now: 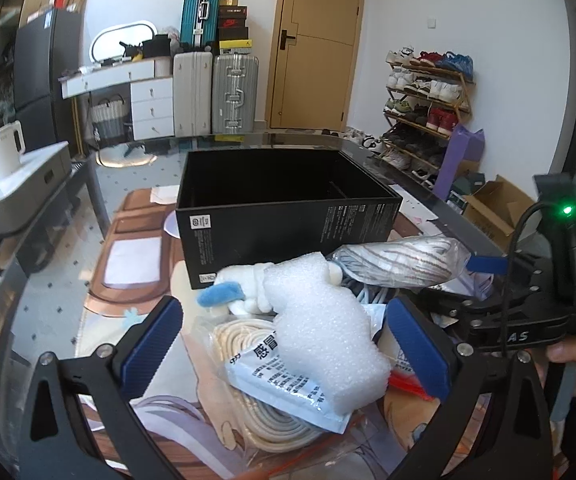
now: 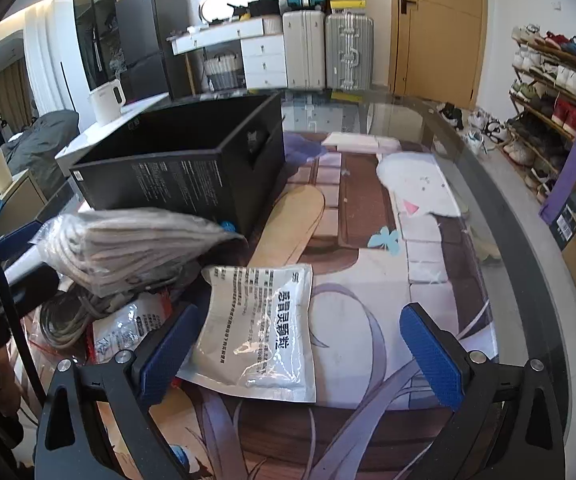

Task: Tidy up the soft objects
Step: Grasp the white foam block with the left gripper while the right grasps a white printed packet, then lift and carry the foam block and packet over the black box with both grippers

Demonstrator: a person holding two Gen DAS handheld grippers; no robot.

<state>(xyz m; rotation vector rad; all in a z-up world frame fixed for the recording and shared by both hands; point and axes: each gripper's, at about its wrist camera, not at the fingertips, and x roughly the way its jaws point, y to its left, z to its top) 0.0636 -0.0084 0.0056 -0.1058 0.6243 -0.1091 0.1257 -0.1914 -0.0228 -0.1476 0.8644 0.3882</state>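
Soft white foam block [image 1: 320, 320] tops our pile near the worktop's [image 2: 528, 240] front edge, before the open black cardboard box [image 1: 288, 216]. Our left tongs [image 1: 283, 344] gape around it, released; our right tongs [image 2: 300, 356] hang released over a white printed sachet [image 2: 263, 328].

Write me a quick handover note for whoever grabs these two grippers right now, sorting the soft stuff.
Left gripper: open, around the white foam piece, pads not pressing.
Right gripper: open over the printed sachet, holding nothing.
Black box: upright on the table, behind the pile; nothing seen inside it.
Pile in front: foam, plush toy, coiled rope, bagged striped cloth.
Done: nothing visibly sorted.
Left: probably everything into the box.
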